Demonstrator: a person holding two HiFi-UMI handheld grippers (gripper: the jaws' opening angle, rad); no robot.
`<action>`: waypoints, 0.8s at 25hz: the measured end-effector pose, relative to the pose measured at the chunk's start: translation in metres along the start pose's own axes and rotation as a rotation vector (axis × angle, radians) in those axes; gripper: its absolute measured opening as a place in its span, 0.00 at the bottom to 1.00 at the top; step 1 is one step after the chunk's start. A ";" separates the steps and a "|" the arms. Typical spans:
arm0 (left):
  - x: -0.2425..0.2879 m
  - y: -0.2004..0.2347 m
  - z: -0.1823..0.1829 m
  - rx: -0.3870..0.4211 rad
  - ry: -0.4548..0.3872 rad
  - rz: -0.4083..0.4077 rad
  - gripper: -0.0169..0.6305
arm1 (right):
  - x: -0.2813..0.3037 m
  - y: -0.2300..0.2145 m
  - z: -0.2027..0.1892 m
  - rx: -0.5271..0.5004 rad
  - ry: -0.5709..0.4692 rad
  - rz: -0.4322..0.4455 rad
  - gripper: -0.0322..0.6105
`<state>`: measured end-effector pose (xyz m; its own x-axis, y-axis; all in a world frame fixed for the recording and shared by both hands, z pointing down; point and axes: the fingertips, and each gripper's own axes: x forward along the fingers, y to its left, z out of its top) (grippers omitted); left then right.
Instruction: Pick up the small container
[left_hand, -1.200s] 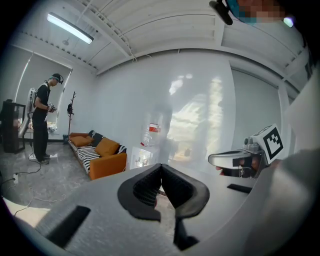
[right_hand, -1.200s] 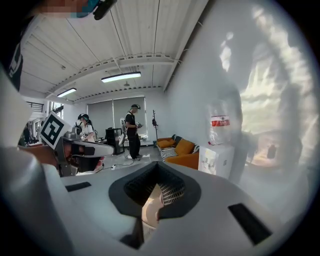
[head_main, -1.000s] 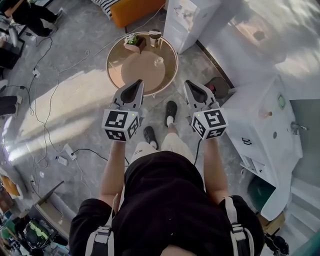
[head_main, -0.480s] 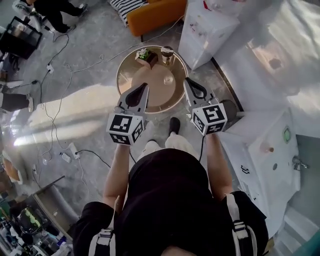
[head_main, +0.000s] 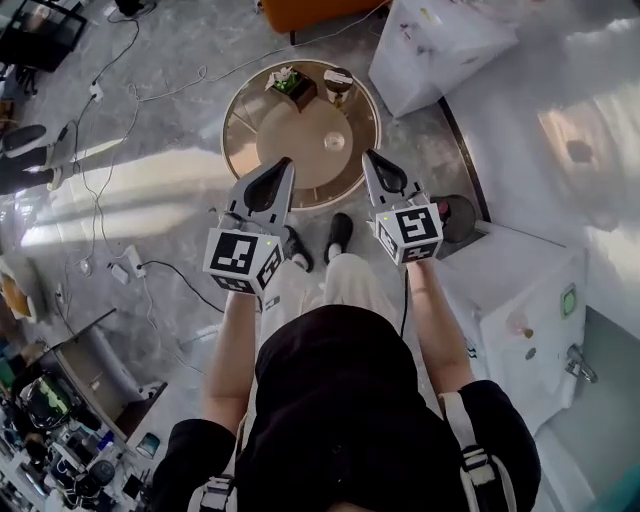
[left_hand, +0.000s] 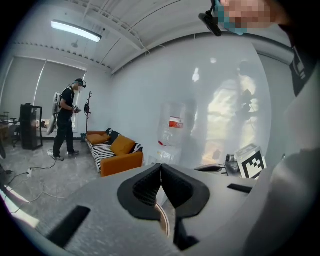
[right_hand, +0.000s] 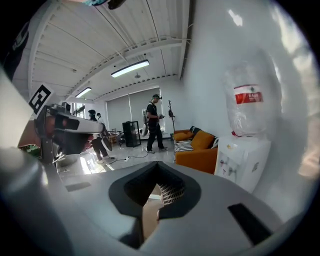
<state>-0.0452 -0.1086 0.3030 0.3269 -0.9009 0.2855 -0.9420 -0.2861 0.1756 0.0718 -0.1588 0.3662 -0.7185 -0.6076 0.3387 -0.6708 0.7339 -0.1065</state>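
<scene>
Only the head view shows the small container (head_main: 336, 141) on the round table (head_main: 260, 130), just beyond the left gripper (head_main: 283, 166) and right gripper (head_main: 368, 157), both closed and empty, while the gripper views show the orange sofa (left_hand: 120, 155) past that table.

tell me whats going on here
A person stands at a round table, holding the left gripper and right gripper out in front, both shut and empty. The small container sits untouched near the table's middle, with a planter and a cup at the far edge.

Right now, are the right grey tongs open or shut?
Shut: in the right gripper view, the right grey tongs meet tip to tip, empty.
</scene>
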 end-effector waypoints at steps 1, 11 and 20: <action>0.006 0.002 -0.006 0.000 0.007 0.001 0.05 | 0.006 -0.005 -0.007 0.003 0.002 -0.003 0.06; 0.044 0.011 -0.059 0.005 0.053 -0.042 0.05 | 0.044 -0.018 -0.103 0.027 0.045 -0.053 0.06; 0.060 0.024 -0.108 -0.016 0.080 -0.059 0.05 | 0.079 -0.013 -0.178 0.034 0.101 -0.060 0.06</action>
<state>-0.0400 -0.1337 0.4261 0.3874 -0.8535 0.3485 -0.9198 -0.3321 0.2090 0.0569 -0.1621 0.5608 -0.6556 -0.6155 0.4373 -0.7194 0.6852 -0.1142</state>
